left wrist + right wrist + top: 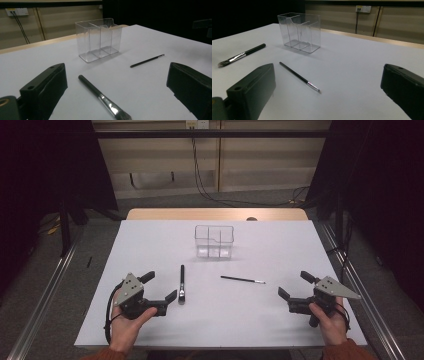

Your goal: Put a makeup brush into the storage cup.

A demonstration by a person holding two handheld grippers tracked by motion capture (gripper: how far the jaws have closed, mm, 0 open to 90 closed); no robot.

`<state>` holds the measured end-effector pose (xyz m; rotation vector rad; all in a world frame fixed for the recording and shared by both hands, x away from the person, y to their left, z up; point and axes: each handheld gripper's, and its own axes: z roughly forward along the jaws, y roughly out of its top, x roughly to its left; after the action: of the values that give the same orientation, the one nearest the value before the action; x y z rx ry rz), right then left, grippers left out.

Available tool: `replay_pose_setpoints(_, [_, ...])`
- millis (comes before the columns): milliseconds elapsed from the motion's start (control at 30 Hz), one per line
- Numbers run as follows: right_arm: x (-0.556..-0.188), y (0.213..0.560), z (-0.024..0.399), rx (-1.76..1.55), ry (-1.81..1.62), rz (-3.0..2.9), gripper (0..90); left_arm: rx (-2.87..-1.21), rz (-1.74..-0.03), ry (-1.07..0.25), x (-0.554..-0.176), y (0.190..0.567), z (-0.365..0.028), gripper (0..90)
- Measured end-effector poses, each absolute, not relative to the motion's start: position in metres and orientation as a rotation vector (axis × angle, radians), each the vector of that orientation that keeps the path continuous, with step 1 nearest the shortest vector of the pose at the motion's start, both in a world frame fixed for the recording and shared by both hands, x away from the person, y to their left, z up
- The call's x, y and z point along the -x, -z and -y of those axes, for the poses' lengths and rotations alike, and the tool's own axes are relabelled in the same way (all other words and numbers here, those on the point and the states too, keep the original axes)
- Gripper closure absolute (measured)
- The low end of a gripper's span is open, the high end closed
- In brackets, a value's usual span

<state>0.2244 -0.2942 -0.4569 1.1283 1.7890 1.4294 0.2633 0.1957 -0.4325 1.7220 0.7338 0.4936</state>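
Left tongs (pixel 159 289): gaping wide, gripping nothing.
Thick brush (pixel 182 282): just beside them, on tabletop (pixel 280 245).
Right tongs (pixel 296 285): wide open, empty.
Thin brush (pixel 243 280): nearby; bristles probably toward them.
Clear organizer (pixel 214 241): beyond both.

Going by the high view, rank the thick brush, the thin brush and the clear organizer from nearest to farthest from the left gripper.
1. Thick brush: just beside the left gripper, its bristle end close by the near jaw.
2. Thin brush: lying flat toward the middle of the table, farther to the right.
3. Clear organizer: standing toward the table's far side, beyond both brushes.
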Motion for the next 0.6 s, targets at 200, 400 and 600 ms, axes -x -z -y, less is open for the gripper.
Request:
replay_pose_setpoints(200, [-0.224, 0.457, 0.294, -1.135, -1.431, -1.793, 0.0, -1.715, -0.763, -0.534, -0.273, 0.424, -0.187, 3.0])
replay_pose_setpoints(400, [-0.225, 0.457, 0.294, -1.132, -1.433, -1.795, 0.0, -1.736, -0.724, -0.519, -0.284, 0.421, -0.177, 3.0])
replay_pose_setpoints(600, [-0.225, 0.457, 0.294, -1.124, -1.432, -1.803, 0.0, -1.750, -0.723, -0.488, -0.290, 0.422, -0.174, 3.1])
